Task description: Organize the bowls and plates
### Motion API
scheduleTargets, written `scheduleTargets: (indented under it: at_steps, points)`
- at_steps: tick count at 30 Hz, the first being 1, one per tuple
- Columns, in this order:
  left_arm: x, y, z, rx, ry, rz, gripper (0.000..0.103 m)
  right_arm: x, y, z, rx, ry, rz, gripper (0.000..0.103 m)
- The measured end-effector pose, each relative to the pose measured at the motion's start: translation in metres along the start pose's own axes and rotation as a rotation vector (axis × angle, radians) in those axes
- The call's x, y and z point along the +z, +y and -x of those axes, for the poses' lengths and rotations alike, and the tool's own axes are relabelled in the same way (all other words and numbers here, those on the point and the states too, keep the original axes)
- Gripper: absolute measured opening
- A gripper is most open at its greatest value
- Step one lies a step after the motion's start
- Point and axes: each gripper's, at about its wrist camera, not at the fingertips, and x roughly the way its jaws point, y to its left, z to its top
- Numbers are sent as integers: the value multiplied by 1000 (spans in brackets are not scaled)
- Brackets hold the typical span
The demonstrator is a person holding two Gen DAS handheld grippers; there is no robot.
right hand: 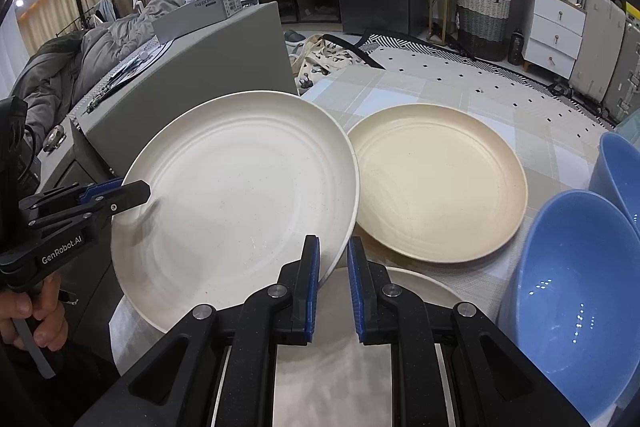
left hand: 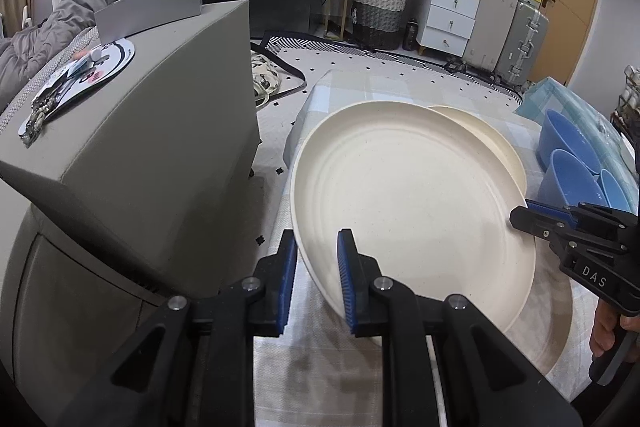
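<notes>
Your left gripper (left hand: pixel 316 279) is pinched on the near-left rim of the white plate (left hand: pixel 408 195), pads pressed on either side of the edge. Your right gripper (right hand: pixel 334 283) is clamped on the same white plate (right hand: pixel 240 195) at its opposite rim, so you're holding it between both grippers, tilted and up off the desk (right hand: pixel 420 91).

In the left wrist view your right gripper (left hand: pixel 520 217) comes in from the right edge and bites the plate's right rim; your hand (left hand: pixel 606 327) wraps its handle. In the right wrist view your left gripper (right hand: pixel 140 193) comes in from the left onto the plate's left rim, with your hand (right hand: pixel 36 311) on the grip below it.

Under the raised plate another pale plate (right hand: pixel 360 347) lies flat on the desk, right below your right gripper. Beyond, just beside the lifted plate's right edge, a cream plate (right hand: pixel 440 183) sits flat on the checked tablecloth; whether the two touch is unclear. Right of that, two blue bowls (right hand: pixel 576 291) stand near each other at the desk's right side, the nearer one large and open towards you. In the left wrist view three blue bowls (left hand: pixel 568 179) show behind your right gripper.

A grey cabinet (left hand: pixel 160 131) stands left of the desk with a box (left hand: pixel 152 7) on top.
</notes>
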Motion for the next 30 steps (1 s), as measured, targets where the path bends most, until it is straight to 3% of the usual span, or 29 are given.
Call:
scheduleTargets:
  at_steps: [30]
  points:
    - [-9, -66, 17, -56, -17, -121, 18, -43, -45, 74, -53, -28, -79, 14]
